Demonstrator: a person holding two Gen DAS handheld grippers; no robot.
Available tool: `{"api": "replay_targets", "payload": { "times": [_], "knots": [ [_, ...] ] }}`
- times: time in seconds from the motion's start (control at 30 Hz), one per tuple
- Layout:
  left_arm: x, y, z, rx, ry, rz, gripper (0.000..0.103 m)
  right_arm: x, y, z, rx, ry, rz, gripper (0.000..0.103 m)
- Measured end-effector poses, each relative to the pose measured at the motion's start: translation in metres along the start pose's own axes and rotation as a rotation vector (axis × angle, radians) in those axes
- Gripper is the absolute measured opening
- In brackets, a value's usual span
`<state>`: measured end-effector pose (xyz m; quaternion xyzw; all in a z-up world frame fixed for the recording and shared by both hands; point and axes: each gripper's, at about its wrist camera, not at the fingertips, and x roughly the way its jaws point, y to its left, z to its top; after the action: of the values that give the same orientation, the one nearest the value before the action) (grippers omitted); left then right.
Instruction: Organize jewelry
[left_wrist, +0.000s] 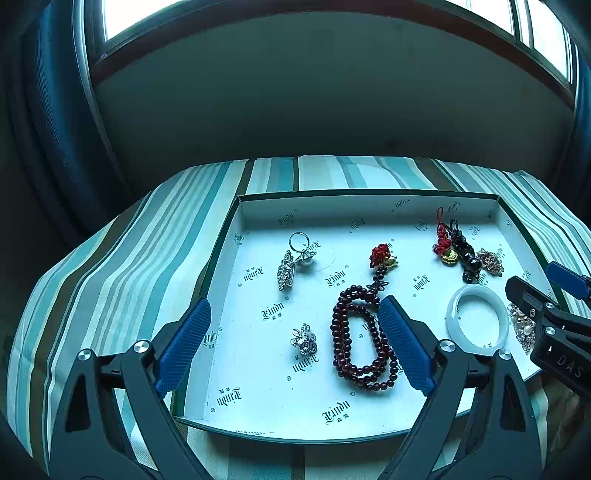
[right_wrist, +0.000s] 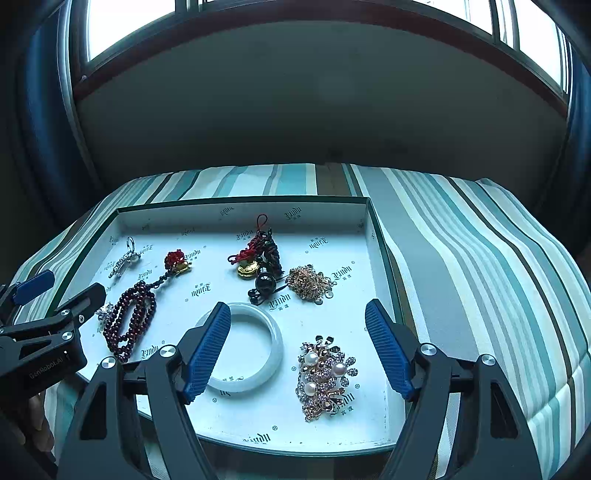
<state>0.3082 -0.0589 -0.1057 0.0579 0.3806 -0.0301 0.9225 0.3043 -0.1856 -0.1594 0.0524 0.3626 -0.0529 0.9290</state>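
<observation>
Both claws stand apart, gripping nothing — the left claw (left_wrist: 295, 341) above the bead necklace (left_wrist: 360, 338), the right claw (right_wrist: 298, 350) above the white bangle (right_wrist: 255, 345). All jewelry lies in the tray (right_wrist: 373, 236); a pearl brooch (right_wrist: 325, 376) sits at the bangle's three o'clock.
</observation>
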Motion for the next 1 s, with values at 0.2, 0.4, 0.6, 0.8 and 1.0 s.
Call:
{"api": "replay_targets", "payload": {
  "times": [0.2,0.4,0.6,0.8,1.0],
  "knots": [
    [-0.017,-0.006,-0.002,0.005,-0.013,0.018,0.093,-0.022,0.001,-0.003,-0.01,-0.035,-0.017,0.08],
    [-0.048,-0.007,-0.005,-0.005,-0.044,0.026,0.093,-0.047,0.004,-0.007,-0.013,-0.051,-0.019,0.083],
    [-0.091,-0.004,-0.01,-0.023,-0.087,0.036,0.096,-0.086,0.009,-0.014,-0.032,-0.077,-0.009,0.084],
    [-0.136,0.004,-0.019,-0.048,-0.112,0.052,0.097,-0.133,0.012,-0.018,-0.041,-0.131,0.009,0.084],
    [-0.177,0.014,-0.028,-0.074,-0.132,0.059,0.097,-0.178,0.016,-0.023,-0.049,-0.175,0.036,0.084]
  ]
}}
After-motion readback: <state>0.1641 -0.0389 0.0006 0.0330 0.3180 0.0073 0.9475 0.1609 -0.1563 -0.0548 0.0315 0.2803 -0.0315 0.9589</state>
